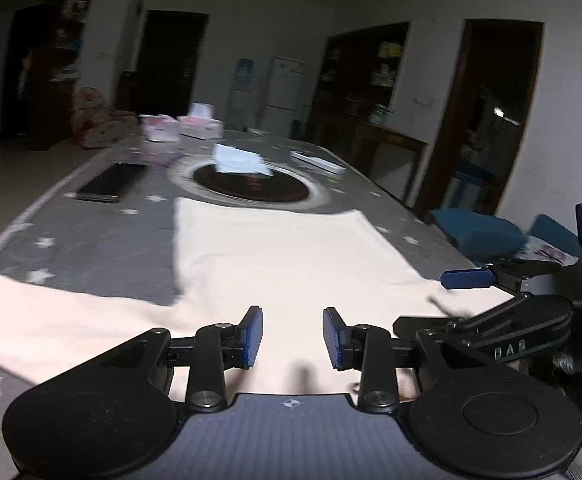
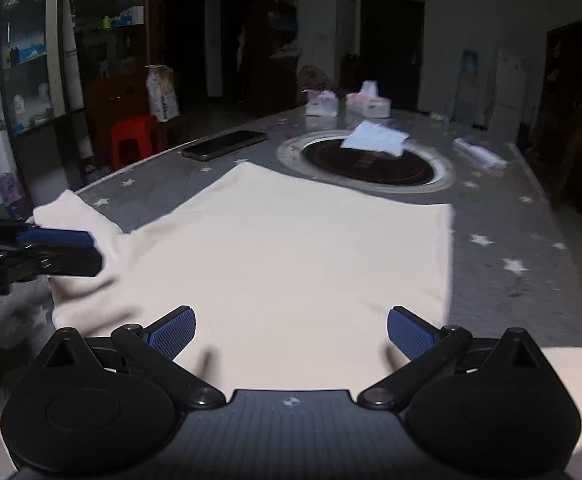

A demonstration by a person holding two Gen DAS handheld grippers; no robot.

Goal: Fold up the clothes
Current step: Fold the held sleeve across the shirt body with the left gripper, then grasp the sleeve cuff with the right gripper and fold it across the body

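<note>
A cream T-shirt lies flat on the grey star-patterned tablecloth, hem toward the far side, one sleeve spread out at the left. My left gripper hovers open and empty over the near end of the shirt. My right gripper is open wide and empty above the same near end of the shirt. The right gripper also shows at the right edge of the left wrist view. The left gripper's fingers show at the left edge of the right wrist view, near the left sleeve.
A round dark hotplate sits in the table behind the shirt, with a white cloth on it. A black phone, tissue packs and a white box lie farther back. Blue chairs and a red stool stand beside the table.
</note>
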